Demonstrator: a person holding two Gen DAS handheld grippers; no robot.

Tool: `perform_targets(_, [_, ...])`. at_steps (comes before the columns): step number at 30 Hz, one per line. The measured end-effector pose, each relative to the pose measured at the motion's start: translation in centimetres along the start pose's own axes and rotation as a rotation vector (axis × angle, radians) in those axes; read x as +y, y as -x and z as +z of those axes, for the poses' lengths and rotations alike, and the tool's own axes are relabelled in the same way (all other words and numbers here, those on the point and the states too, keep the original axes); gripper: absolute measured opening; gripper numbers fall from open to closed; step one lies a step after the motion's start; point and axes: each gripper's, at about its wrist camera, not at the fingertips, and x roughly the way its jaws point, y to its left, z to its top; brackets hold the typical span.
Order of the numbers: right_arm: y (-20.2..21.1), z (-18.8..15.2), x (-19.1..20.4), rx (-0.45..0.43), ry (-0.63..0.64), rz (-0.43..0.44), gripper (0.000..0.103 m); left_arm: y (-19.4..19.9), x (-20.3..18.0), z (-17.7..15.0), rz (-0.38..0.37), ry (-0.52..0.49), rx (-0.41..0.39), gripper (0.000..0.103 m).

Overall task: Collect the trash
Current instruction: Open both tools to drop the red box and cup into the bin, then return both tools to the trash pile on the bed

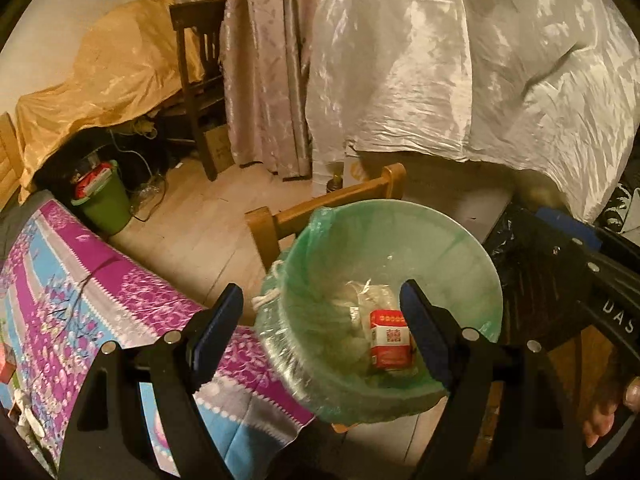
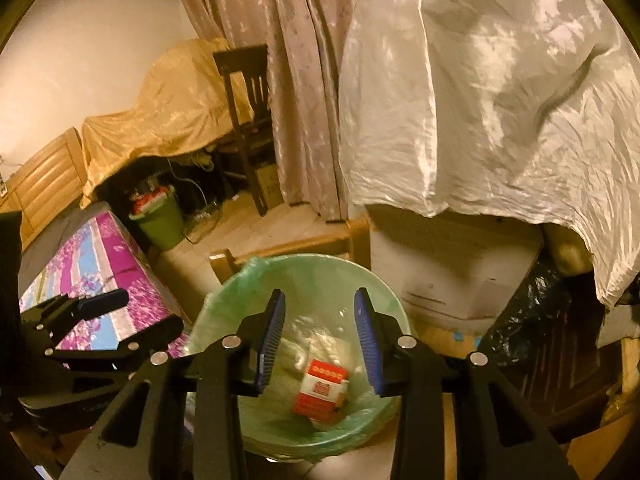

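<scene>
lying in the lined bin (image 2: 224, 300), the red packet (image 2: 322, 390) sits below both open, empty jaws.

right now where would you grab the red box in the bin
Likely from straight above, down through the open mouth of the bin. The red box lies flat on crumpled wrappers near the bottom, broad face up, so close the fingers across its two long edges, the narrow way.

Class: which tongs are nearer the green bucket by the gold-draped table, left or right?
Left. The left tongs sit over the bed edge on the green bucket's side; the right tongs hang over the lined bin, farther away.
</scene>
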Motion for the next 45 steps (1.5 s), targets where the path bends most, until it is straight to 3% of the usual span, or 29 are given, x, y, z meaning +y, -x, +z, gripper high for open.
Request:
perform_targets(5, [1.2, -0.4, 1.9, -0.022, 0.007, 0.038, 0.047, 2.5, 1.5, -1.4, 0.044, 0.006, -0.030, 0.077])
perform_targets(11, [2.7, -1.1, 5.9, -0.040, 0.053, 0.119, 0.047, 6.2, 5.1, -4.4, 0.088, 0.082, -0.050, 0.078])
perform_targets(18, [5.4, -3.2, 13.1, -0.097, 0.161, 0.234, 0.054, 12.0, 10.1, -11.0, 0.225, 0.161, -0.065, 0.078])
perform_targets(23, [6.7, -5.4, 18.9, -0.082, 0.232, 0.319, 0.056, 15.6, 13.9, -16.4, 0.307, 0.262, -0.043, 0.078])
perform_targets(27, [7.3, -7.4, 23.8, -0.048, 0.307, 0.390, 0.057, 18.6, 16.4, -20.7, 0.388, 0.312, -0.041, 0.078])
perform_targets(32, [7.7, -10.1, 30.5, 0.009, 0.418, 0.496, 0.058, 22.8, 21.0, -27.4, 0.457, 0.494, -0.036, 0.078])
perform_targets(39, [8.4, -16.3, 40.1, 0.129, 0.598, 0.669, 0.064, 27.5, 27.8, -38.1, 0.470, 0.750, 0.011, 0.078])
perform_targets(45, [8.5, -21.9, 45.8, 0.257, 0.730, 0.770, 0.065, 29.9, 34.4, -44.3, 0.538, 0.774, 0.050, 0.078])
